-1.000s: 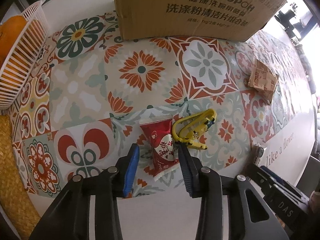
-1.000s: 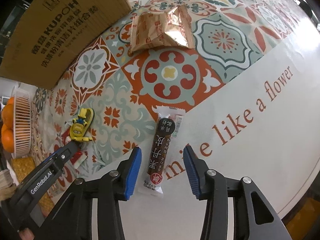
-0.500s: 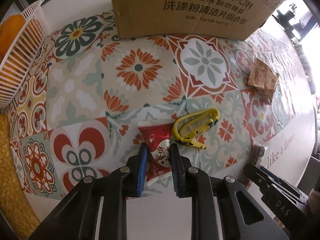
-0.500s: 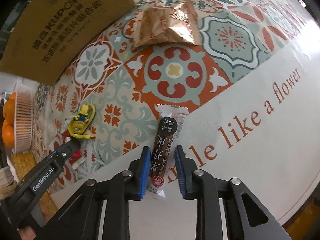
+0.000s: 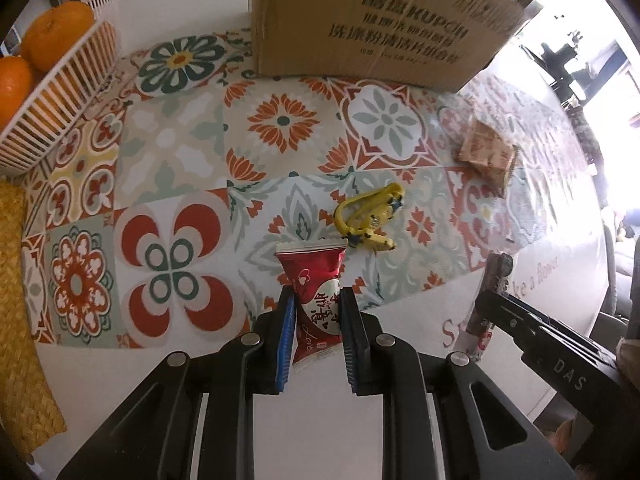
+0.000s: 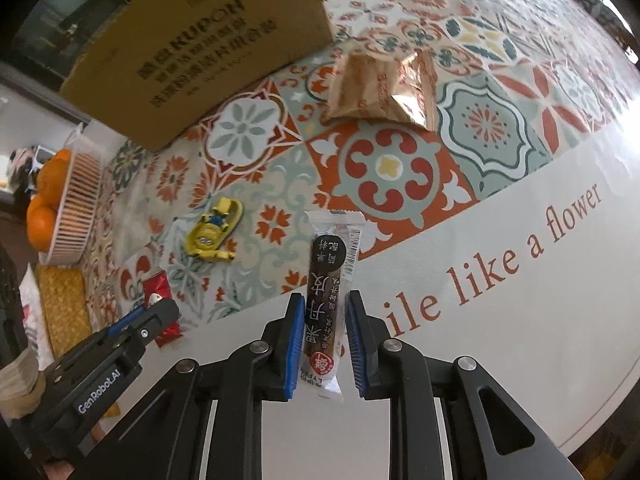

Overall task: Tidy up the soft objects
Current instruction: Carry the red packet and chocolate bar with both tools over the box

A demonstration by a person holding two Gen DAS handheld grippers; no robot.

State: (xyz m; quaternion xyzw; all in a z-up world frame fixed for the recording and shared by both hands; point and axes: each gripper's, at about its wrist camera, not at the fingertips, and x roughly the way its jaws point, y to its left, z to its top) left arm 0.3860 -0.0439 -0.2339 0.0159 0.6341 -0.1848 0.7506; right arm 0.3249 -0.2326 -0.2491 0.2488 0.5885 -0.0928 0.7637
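Observation:
My left gripper (image 5: pixel 317 304) is shut on a red snack packet (image 5: pixel 316 280) and holds it just above the tablecloth. My right gripper (image 6: pixel 322 312) is shut on a long dark brown snack bar (image 6: pixel 326 292), lifted off the table. A yellow minion toy (image 5: pixel 370 216) lies just beyond the red packet; it also shows in the right wrist view (image 6: pixel 212 234). A shiny gold-brown snack bag (image 6: pixel 380 90) lies further back, near the cardboard box (image 6: pixel 200 48). The left gripper with the red packet shows at the lower left of the right wrist view (image 6: pixel 160 312).
The big cardboard box (image 5: pixel 376 24) stands at the back. A white basket (image 5: pixel 60 96) with oranges sits at the far left, beside a woven yellow mat (image 5: pixel 16 312). The right gripper's body (image 5: pixel 540 344) is close on the right. The table edge runs along the right.
Both grippers went from open around their packets to shut on them. Both packets have since risen off the tablecloth and the views have lifted.

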